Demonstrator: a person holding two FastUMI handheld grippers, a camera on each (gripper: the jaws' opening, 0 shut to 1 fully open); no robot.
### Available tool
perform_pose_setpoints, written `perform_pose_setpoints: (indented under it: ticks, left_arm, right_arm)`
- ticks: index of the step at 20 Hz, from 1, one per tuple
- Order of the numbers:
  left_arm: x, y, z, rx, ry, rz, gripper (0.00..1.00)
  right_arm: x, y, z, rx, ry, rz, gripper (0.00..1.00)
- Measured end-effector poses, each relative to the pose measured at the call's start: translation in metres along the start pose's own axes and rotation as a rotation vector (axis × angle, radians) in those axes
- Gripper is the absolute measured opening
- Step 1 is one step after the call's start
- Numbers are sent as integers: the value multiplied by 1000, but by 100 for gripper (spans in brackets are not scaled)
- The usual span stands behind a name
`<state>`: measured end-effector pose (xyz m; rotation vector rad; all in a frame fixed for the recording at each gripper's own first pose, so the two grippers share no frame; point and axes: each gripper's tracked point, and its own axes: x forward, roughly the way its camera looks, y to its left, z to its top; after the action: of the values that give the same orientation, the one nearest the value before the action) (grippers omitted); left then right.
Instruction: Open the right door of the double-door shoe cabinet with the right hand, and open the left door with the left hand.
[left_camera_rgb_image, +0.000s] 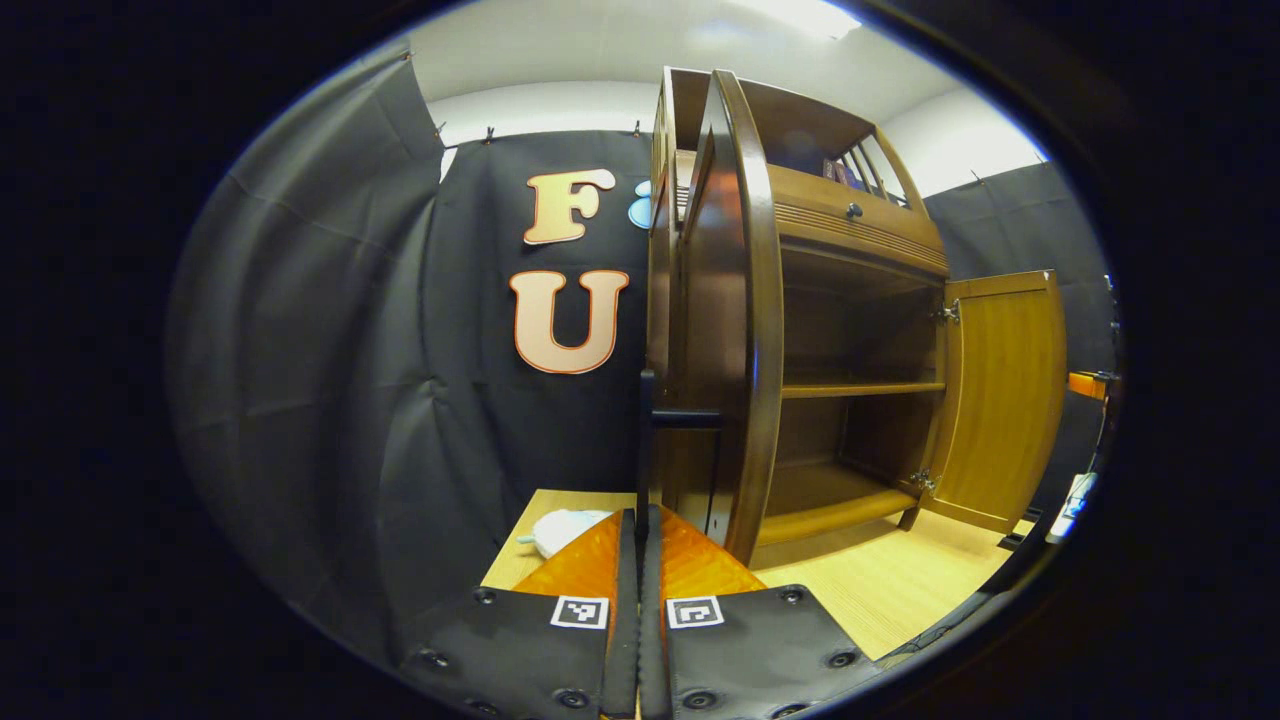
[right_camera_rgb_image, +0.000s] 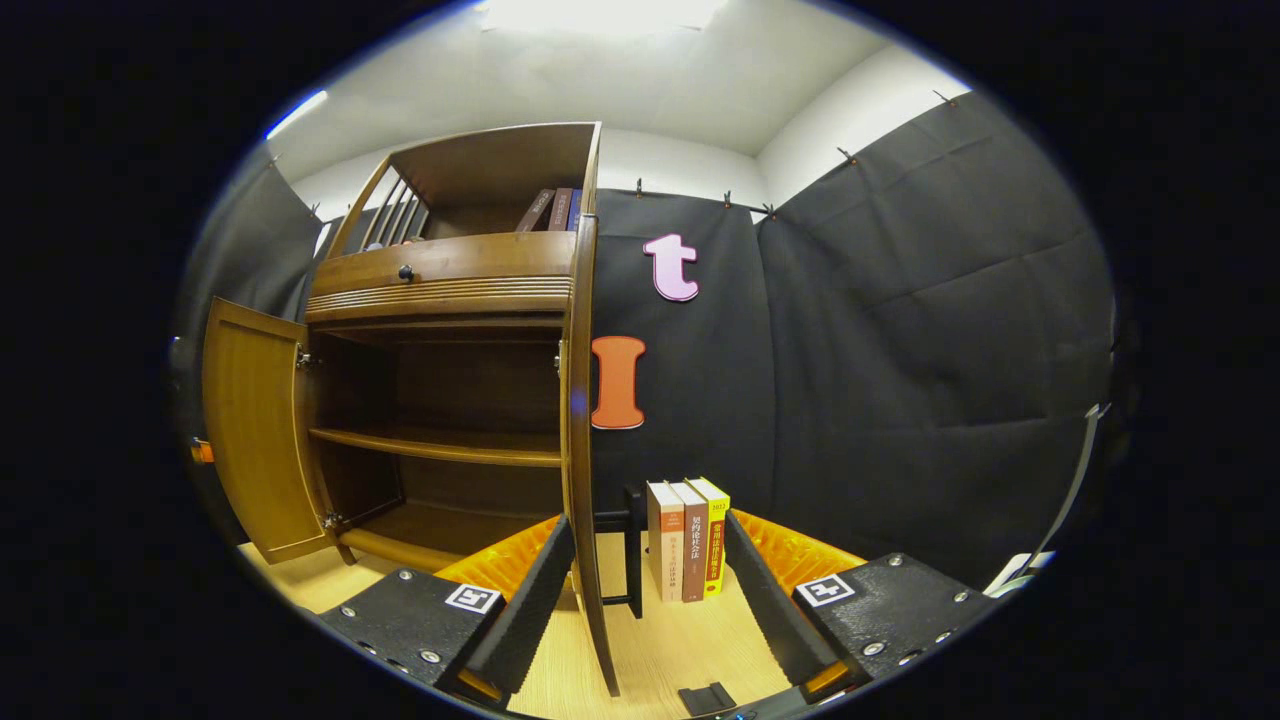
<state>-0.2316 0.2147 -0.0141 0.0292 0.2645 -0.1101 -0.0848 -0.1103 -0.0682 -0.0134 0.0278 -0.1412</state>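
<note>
Both doors of the shoe cabinet stand swung out. My left tool is clenched, fingers pressed together with nothing visibly between them at the tips; straight ahead of it the left door shows edge-on, its black handle just beyond my fingertips, and I cannot tell whether they touch it. Past that door, to the tool's right, the right door hangs wide open. My right tool is released, fingers spread apart; the right door's edge runs down between them, nearer the left finger, with its black handle in the gap, apart from both fingers. Three books stand upright on the desk just ahead, right of the handle. Inside, the middle shelf is bare wood.
</note>
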Motion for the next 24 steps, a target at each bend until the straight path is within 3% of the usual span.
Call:
perform_pose_setpoints:
  ticks: [5,6,7,9,11,12,13,14,15,16,19,20,21,22,24]
  left_arm:
    - [-15,2,1,1,1,42,8]
    - [-17,4,3,6,-2,57,10]
    - [-20,7,5,15,-5,86,10]
    - [-33,7,12,27,-6,122,29]
    - [-44,6,20,26,-7,156,34]
    - [-51,5,27,22,-15,182,34]
    - [-58,3,34,15,-30,197,40]
    - [-63,-4,43,11,-49,206,37]
    - [-68,-10,51,10,-63,216,34]
    - [-73,-14,58,15,-71,239,34]
    - [-83,-34,80,24,-99,266,65]
    - [-83,-41,89,28,-110,271,75]
    - [-86,-48,96,31,-125,273,79]
    - [-86,-56,106,34,-143,269,84]
    - [-85,-73,121,34,-175,255,86]
  right_arm:
    - [-2,9,0,2,-1,22,98]
    - [-2,11,0,8,0,26,86]
    - [-2,13,0,14,2,30,92]
    - [-3,16,0,25,3,38,92]
    - [-3,19,1,22,4,43,96]
    - [-3,22,1,19,4,48,95]
    - [-3,25,1,15,5,53,93]
    - [-4,27,2,10,6,57,92]
    - [-4,30,3,7,8,61,98]
    - [-3,34,5,8,8,66,92]
    - [-1,52,14,19,2,93,92]
    - [-1,60,18,20,-2,108,98]
    - [-1,68,22,22,-6,124,92]
    - [-1,75,26,20,-10,140,92]
    - [0,89,37,8,-24,165,92]
